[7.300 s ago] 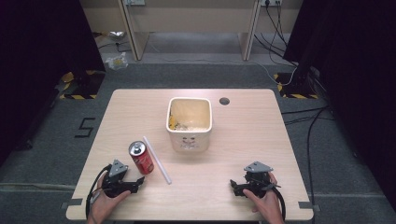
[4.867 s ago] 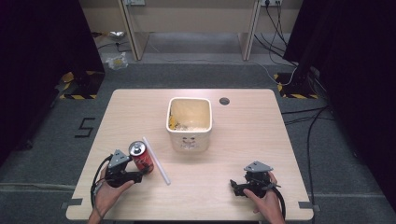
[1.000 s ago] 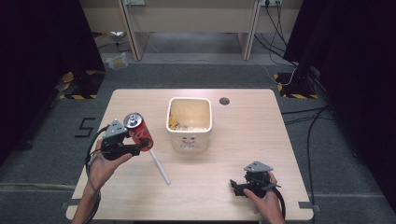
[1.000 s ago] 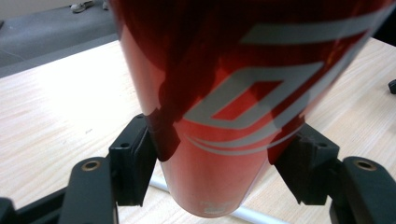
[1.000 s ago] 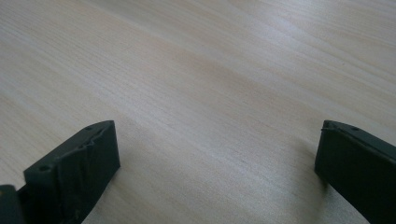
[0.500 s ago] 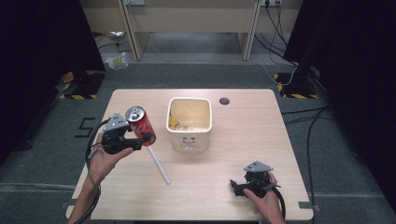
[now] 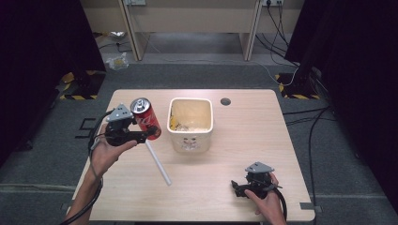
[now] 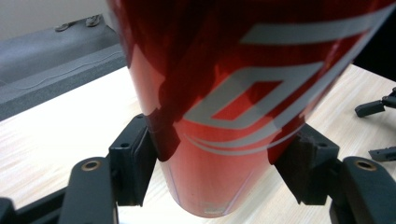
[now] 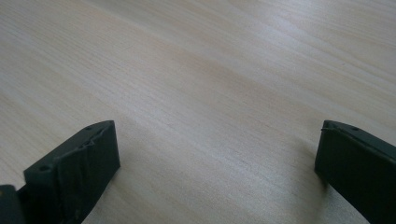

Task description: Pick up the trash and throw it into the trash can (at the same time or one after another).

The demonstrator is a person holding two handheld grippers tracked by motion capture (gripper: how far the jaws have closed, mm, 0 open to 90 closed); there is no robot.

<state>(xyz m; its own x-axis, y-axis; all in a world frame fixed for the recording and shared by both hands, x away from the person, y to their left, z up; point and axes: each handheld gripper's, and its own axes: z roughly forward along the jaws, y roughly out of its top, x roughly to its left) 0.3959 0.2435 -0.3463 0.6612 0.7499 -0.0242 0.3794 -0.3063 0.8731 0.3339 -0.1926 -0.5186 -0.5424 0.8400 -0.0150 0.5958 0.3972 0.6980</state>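
The left gripper (image 7: 149,133) pinches the red can (image 7: 145,118), lifted beside the white bin (image 7: 190,123); next, judged: carry it over and release. The right gripper (image 7: 237,186) rests spread.

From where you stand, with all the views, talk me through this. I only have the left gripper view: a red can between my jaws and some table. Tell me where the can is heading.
Observer: The high view shows the left gripper holding the red can lifted off the table, tilted, just left of a cream bin.
Operator: Say what is in that bin.
Observer: It is open-topped, with some yellowish scraps at the bottom.
Operator: Report anything under my path.
Observer: A white straw lies on the table below the can, running toward the near edge.
Operator: Tell me the other gripper's state.
Observer: The right gripper rests low near the front right, jaws wide apart over bare wood.
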